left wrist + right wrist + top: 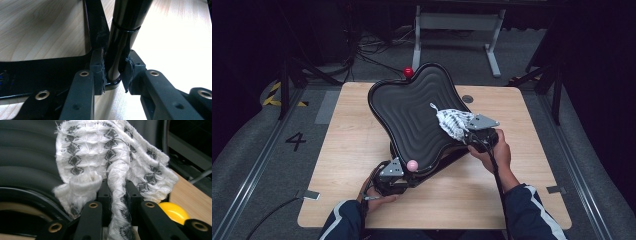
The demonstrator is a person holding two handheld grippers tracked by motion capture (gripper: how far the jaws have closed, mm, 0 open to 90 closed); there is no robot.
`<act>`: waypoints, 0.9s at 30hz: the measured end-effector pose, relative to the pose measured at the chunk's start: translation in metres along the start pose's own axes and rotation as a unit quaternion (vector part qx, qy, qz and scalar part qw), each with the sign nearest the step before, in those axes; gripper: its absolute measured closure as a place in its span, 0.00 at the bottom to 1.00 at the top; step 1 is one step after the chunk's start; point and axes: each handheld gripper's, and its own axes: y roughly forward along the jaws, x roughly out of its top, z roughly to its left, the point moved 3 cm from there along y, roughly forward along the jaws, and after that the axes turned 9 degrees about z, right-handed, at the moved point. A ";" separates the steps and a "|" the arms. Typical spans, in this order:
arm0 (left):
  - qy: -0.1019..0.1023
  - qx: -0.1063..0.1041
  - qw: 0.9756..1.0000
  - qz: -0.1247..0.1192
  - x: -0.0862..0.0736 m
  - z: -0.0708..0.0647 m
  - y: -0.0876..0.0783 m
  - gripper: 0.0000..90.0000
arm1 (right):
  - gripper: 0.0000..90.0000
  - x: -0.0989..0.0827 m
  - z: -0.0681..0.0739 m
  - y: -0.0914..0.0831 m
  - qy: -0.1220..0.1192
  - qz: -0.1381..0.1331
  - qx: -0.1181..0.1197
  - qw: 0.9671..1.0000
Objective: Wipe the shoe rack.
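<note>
I'm seeing the table (pixel 352 150) lit from above, everything around it sunk in dark. Hard white glare washes out the wood in the left gripper view; the cloth (pixel 110 157) looks soft, slightly blurred up close.

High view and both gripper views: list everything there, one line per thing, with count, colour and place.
Black wavy-ribbed plastic tray on a black frame: one, black, tilted at the table's middle.
White cloth with grey diamond pattern: one, white and grey, on the tray's right edge.
Knob balls: one red at the tray's far corner, one pink at its near edge, one yellow beside the cloth.
Light wooden table: one, pale wood, under everything.
White metal stand: one, on the floor beyond.
Left gripper: black, jaws clamped on the frame's black post.
Right gripper: black, jaws shut on the cloth.
</note>
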 end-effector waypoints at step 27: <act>0.003 0.008 1.000 0.005 0.000 -0.001 0.000 0.80 | 0.88 0.016 0.100 -0.039 -0.109 -0.044 0.116 0.986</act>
